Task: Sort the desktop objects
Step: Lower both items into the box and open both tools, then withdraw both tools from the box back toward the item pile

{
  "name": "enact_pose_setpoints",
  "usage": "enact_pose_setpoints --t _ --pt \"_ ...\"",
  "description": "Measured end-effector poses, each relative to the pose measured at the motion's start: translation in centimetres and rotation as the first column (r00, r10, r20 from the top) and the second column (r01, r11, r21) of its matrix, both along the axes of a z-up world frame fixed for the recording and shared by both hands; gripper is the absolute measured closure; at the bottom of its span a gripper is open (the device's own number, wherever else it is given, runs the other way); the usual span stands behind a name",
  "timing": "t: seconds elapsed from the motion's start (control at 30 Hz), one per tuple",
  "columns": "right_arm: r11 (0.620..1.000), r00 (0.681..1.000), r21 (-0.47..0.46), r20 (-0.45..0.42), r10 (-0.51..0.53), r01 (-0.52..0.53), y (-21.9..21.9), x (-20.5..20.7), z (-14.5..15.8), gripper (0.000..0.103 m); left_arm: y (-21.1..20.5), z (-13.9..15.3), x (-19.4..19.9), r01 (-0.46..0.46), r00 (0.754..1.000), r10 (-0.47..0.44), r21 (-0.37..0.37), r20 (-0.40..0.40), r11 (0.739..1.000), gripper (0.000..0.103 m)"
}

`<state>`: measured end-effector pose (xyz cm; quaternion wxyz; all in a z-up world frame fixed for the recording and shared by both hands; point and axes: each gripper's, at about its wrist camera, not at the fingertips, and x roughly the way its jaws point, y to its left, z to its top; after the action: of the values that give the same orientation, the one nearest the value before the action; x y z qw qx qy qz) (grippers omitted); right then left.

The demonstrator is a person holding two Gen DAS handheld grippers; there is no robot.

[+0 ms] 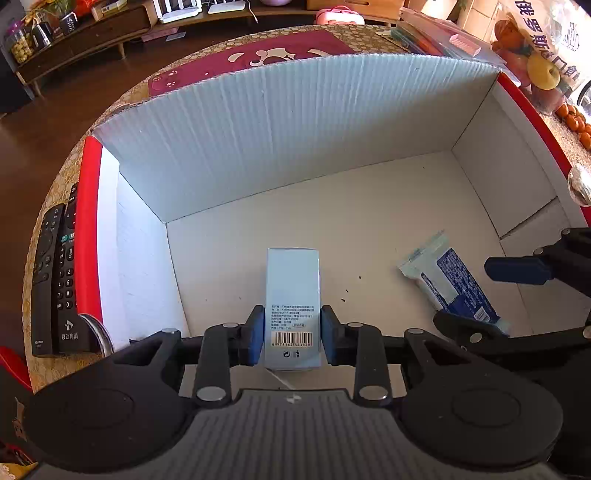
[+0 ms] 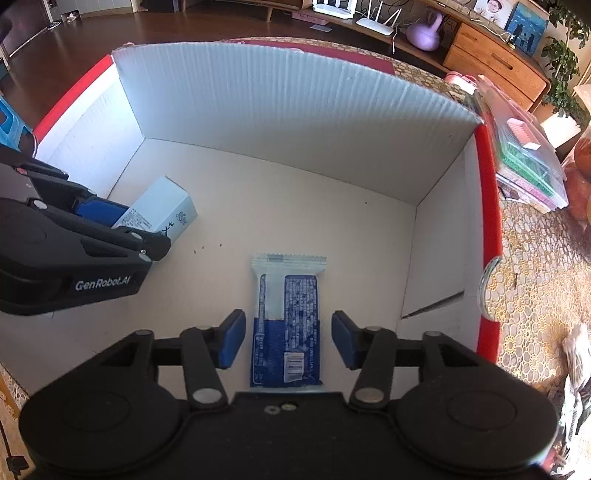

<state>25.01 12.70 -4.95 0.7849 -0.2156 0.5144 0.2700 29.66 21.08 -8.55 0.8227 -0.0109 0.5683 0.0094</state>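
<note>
One box (image 1: 258, 147): one carton (image 1: 292, 295) clamped in left gripper (image 1: 292, 332); one packet (image 2: 286, 321) between wide right gripper (image 2: 288, 339) fingers.

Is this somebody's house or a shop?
Most likely a home living room. A wooden TV-style cabinet holds a white router and framed pictures, two remote controls lie on the lace-covered table, and fruit sits nearby.

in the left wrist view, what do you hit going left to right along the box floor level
remotes → red box wall → small white carton held by the left gripper → blue packet → right gripper
</note>
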Motion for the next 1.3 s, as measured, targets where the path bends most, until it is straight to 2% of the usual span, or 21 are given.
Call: enact_pose_setpoints --t 0.2,0.33,0.4,0.43,0.57,0.63,0.97,1.07,1.3 --pt "0.999 1.0 0.027 0.012 0.018 -0.018 -0.5 -0.4 1.0 0.041 -0.1 0.0 -0.2 0.0 1.0 0.0 0.009 0.003 1.0 0.073" --pt "0.998 0.998 0.048 0.033 0.044 -0.046 -1.0 -1.1 2.0 0.036 0.1 0.6 -0.5 -0.024 0.999 0.025 -0.013 0.033 1.0 0.072" --pt "0.997 0.998 0.059 0.045 0.054 -0.056 -1.2 -1.4 2.6 0.032 0.1 0.8 -0.7 -0.027 0.999 0.028 -0.021 0.039 0.999 0.068" --pt "0.996 0.997 0.065 0.05 0.058 -0.062 -1.4 -1.6 2.9 0.031 0.0 1.0 -0.9 -0.022 0.999 0.023 -0.025 0.044 0.999 0.063" --pt "0.993 0.996 0.095 0.059 0.063 -0.068 -2.3 -2.2 4.1 0.031 -0.5 1.8 -1.4 -0.031 0.997 0.033 -0.031 0.068 0.999 0.051" --pt "0.992 0.996 0.109 0.066 0.062 -0.069 -2.7 -2.5 4.7 0.031 -0.4 2.3 -1.6 -0.03 0.996 0.032 -0.028 0.081 0.999 0.049" --pt "0.984 0.993 0.161 0.103 0.056 -0.072 -5.2 -4.1 7.3 0.031 -1.1 4.3 -2.9 -0.039 0.992 0.041 -0.024 0.118 0.999 0.048" --pt "0.981 0.993 0.179 0.111 0.051 -0.07 -6.1 -4.7 8.0 0.031 -1.5 4.9 -3.5 -0.042 0.991 0.043 -0.009 0.128 0.999 0.044" --pt "0.973 0.99 0.223 0.134 0.035 -0.064 -8.5 -6.5 9.7 0.028 -2.5 6.5 -5.4 -0.043 0.986 0.045 -0.011 0.161 0.999 0.043"
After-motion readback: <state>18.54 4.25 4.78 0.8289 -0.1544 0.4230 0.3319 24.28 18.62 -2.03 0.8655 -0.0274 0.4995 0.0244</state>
